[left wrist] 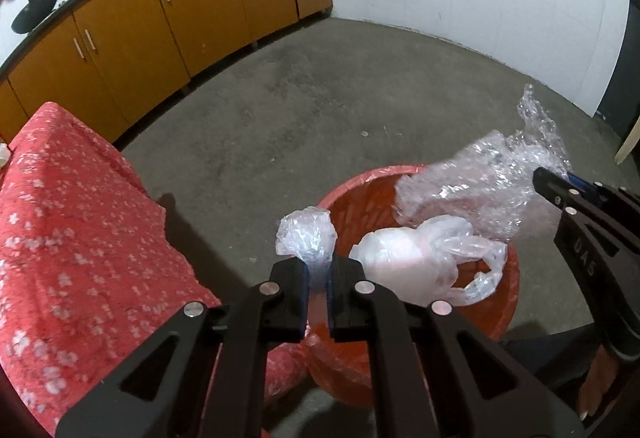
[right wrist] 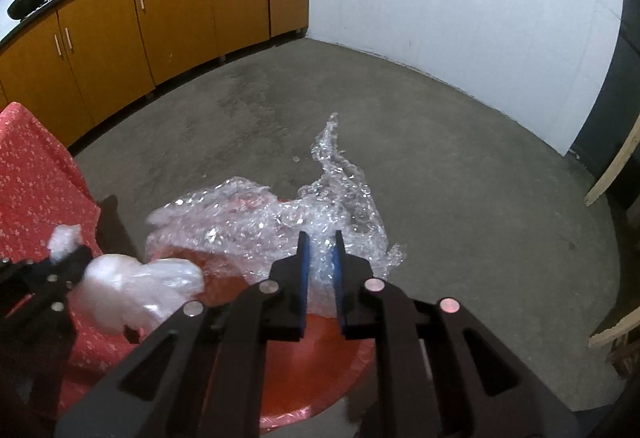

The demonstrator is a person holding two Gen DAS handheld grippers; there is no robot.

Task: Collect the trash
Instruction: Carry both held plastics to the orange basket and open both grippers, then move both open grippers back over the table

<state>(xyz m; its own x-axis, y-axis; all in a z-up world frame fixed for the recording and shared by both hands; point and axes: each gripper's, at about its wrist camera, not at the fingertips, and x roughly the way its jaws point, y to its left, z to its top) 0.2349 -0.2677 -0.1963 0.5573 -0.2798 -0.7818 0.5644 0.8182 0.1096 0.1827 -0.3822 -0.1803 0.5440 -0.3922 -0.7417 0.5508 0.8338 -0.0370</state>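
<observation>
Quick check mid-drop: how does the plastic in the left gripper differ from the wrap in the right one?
The white plastic bag in the left gripper is milky, smooth and bunched small; the bubble wrap in the right gripper is clear, glittery and bubbled. The bag hangs compactly, while the wrap spreads wide, with a tail sticking up. Both are soft plastic trash held over the red bin.
</observation>
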